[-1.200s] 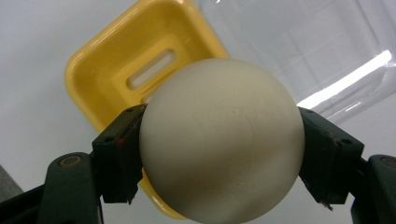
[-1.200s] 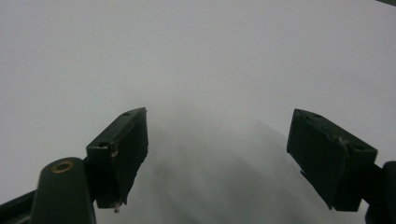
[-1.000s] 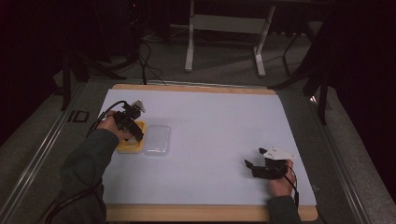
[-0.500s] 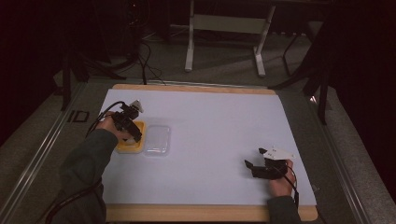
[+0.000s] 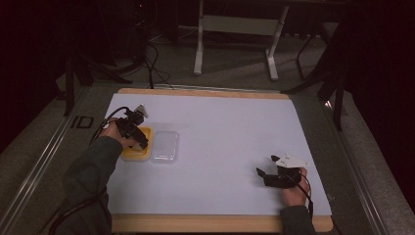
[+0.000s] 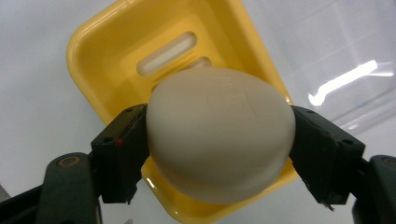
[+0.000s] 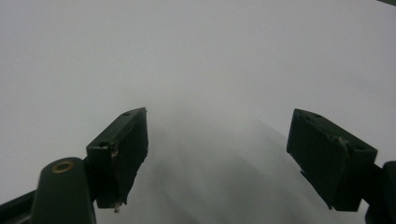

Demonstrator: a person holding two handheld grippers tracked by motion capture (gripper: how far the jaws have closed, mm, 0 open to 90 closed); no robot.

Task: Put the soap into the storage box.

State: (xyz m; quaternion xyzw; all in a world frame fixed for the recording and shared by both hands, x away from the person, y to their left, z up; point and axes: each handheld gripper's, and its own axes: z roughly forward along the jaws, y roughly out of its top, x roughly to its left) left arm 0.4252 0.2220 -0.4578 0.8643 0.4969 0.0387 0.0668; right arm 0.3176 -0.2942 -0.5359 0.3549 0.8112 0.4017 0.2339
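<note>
A cream oval bar of soap [image 6: 219, 135] sits clamped between the two black jaws of my left gripper [image 6: 219, 140], held just above a yellow soap dish [image 6: 116, 60] with slots in its floor. From the high view, the left gripper [image 5: 139, 139] hovers over that yellow dish [image 5: 132, 154] at the table's left side. A clear plastic lid [image 5: 165, 146] lies flat right beside the dish. My right gripper [image 5: 262, 175] rests near the front right of the table, jaws wide apart with nothing between them [image 7: 217, 154].
The white table top [image 5: 225, 132] has a wooden edge at front and back. Dark floor, cables and a metal stand's legs [image 5: 235, 29] lie beyond the far edge. A dark rail runs along the table's left side.
</note>
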